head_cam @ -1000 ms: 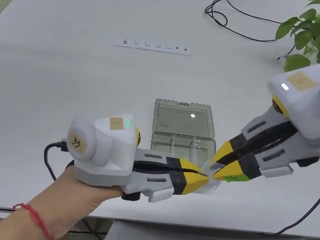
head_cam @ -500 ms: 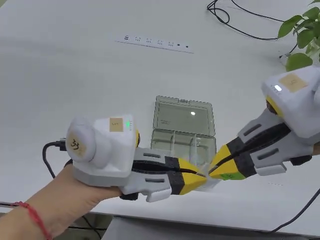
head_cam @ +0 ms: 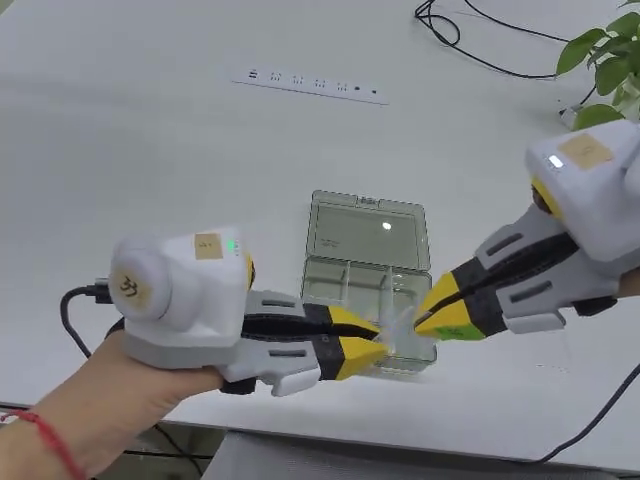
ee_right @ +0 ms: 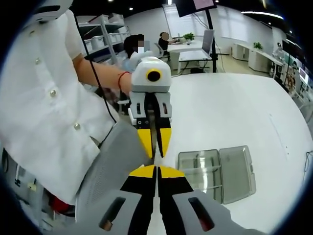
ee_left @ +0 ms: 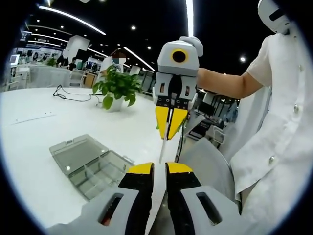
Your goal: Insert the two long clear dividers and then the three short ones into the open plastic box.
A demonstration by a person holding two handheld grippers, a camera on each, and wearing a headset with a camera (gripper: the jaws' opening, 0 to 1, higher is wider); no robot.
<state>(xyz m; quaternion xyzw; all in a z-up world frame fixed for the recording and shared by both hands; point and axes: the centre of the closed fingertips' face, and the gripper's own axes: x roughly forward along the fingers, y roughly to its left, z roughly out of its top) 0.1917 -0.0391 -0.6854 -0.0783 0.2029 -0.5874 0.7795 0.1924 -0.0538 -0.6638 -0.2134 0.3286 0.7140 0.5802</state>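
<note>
The two hand-held grippers meet nose to nose over the near edge of the white workbench (head_cam: 150,150). The right gripper (head_cam: 420,315) has its yellow-tipped jaws pressed together on a clear plastic divider (head_cam: 402,326). This thin strip is held in the air above the front corner of the box. The left gripper (head_cam: 378,345) is carried in a hand (head_cam: 120,400) with a red string bracelet (head_cam: 45,432) at the wrist, and its tips point at the strip's other end. In the head view those tips seem to touch the strip. The left gripper view adds a narrow slit between that gripper's jaws, with the strip ending just at it. I cannot tell whether the left gripper is pinching the strip or merely alongside it.

The open smoky-grey translucent plastic box (head_cam: 366,242) lies flat on the bench just behind the grippers. Its lid is thrown back away from the person and its tray is nearest. The right gripper view looks at the box from the side and makes out clear partitions standing crosswise in the tray. These are faint lines in the head view.

Farther back, the head view takes in a white power strip (head_cam: 305,85), a black cable (head_cam: 470,40) and a leafy green plant (head_cam: 605,70). The gripper views add the person's white buttoned shirt (ee_right: 44,98) and long ceiling lights (ee_left: 188,14).
</note>
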